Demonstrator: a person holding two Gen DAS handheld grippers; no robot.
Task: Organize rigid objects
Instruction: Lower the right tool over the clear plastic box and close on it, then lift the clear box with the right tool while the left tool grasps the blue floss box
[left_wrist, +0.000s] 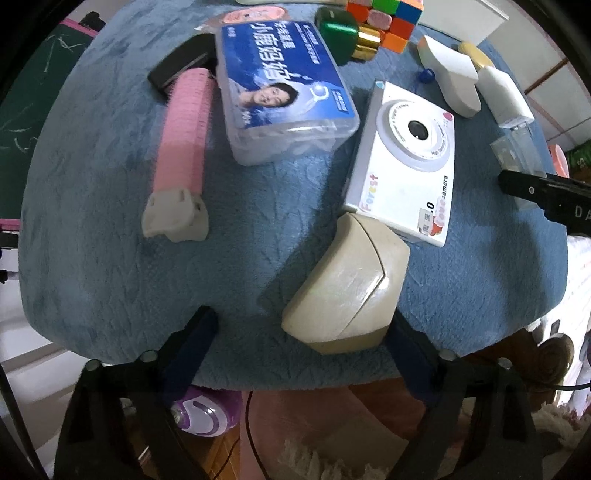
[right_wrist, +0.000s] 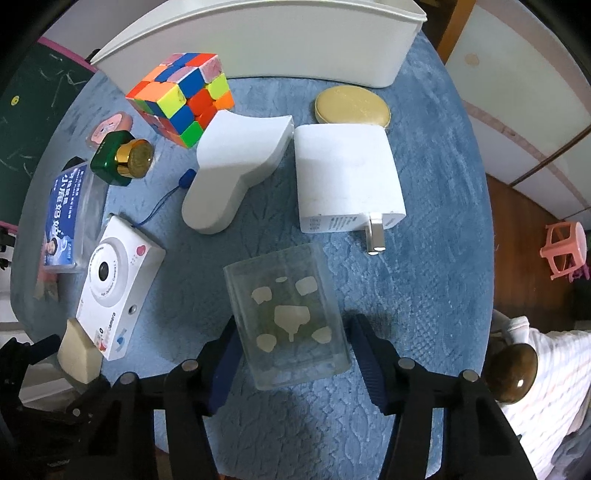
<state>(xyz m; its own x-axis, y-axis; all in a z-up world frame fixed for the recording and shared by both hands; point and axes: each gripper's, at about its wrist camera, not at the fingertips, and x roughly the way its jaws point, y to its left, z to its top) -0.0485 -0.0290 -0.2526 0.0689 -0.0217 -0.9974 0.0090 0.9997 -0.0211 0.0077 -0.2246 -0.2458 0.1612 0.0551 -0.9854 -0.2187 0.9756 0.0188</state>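
Clear plastic box (right_wrist: 290, 317) lies flat near the front edge of the blue plush mat (right_wrist: 436, 192), its long axis running away from the right gripper (right_wrist: 291, 363) toward the white charger (right_wrist: 345, 177) — the half-open jaws straddle its short width, one either side, pads seemingly not yet touching, placed for a grip across the narrow sides. Left gripper (left_wrist: 303, 350) stands wide open over the beige wedge-shaped case (left_wrist: 347, 284) at the mat's front edge beside the toy camera (left_wrist: 402, 158), right pad close, nothing held; the white bin (right_wrist: 258, 40) waits along the far edge.
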